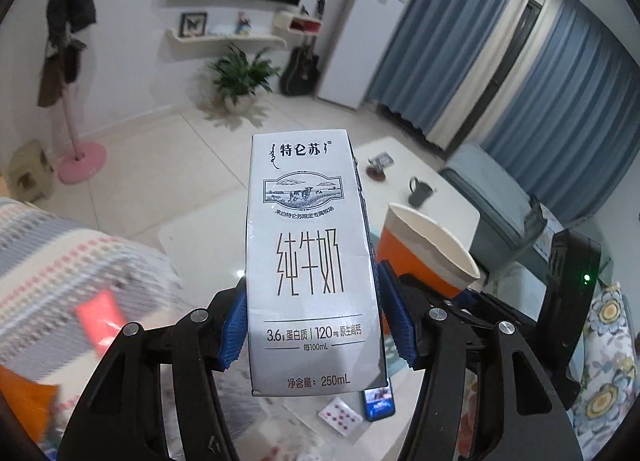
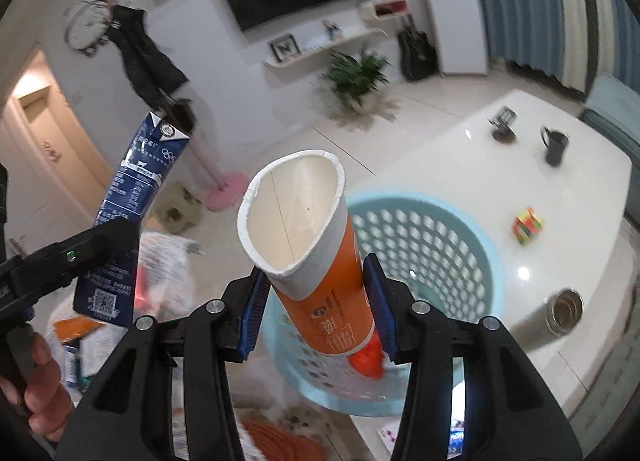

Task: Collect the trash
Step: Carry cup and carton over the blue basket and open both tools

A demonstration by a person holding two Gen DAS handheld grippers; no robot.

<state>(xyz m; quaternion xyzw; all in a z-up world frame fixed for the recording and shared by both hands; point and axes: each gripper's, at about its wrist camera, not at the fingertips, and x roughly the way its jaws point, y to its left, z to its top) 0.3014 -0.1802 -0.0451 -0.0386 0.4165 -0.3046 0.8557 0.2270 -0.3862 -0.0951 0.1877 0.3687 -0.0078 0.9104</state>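
A white and blue milk carton (image 1: 312, 261) stands upright between the blue pads of my left gripper (image 1: 314, 325), which is shut on it. In the right wrist view the same carton (image 2: 132, 213) hangs at the left, its dark blue side showing. My right gripper (image 2: 316, 309) is shut on an orange paper cup (image 2: 308, 237) with a dented white rim, tilted up and left. The cup (image 1: 424, 245) also shows to the right of the carton in the left wrist view. Below the cup sits a light blue perforated basket (image 2: 432, 245) holding a red scrap (image 2: 366, 361).
A white table (image 2: 520, 129) carries a black mug (image 2: 554, 145), a colourful cube (image 2: 528, 225), a steel flask (image 2: 566, 311) and a phone (image 1: 378, 401) with playing cards (image 1: 340, 415). A hand (image 2: 36, 381) grips the left tool. Striped sofa (image 1: 60, 261) at left, plastic bags (image 2: 168, 261) below.
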